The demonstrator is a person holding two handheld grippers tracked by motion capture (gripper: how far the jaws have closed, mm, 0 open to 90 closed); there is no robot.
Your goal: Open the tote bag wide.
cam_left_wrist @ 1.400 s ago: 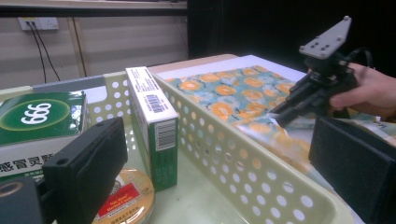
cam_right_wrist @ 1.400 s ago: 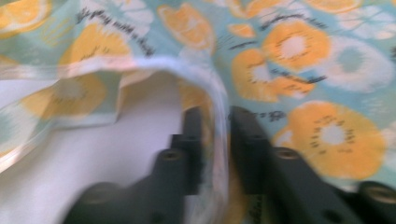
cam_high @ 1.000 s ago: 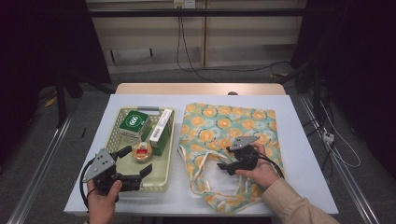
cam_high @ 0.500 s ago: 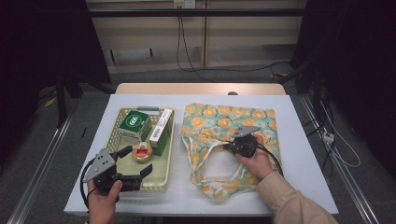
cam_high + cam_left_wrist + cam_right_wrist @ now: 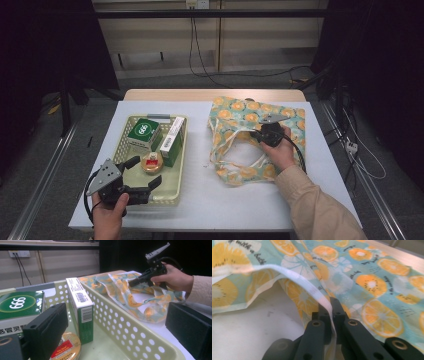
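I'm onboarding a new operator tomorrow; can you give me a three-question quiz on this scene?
1. True or false: the right claw is shut on the fruit-print bag.
2. What sits between the left claw's open jaws? A) bag strap B) round tin C) nothing
3. Name the container holding the two boxes.

Key:
1. True; it pinches the bag's white-edged rim.
2. B; the round tin lies between them, untouched.
3. The perforated basket.
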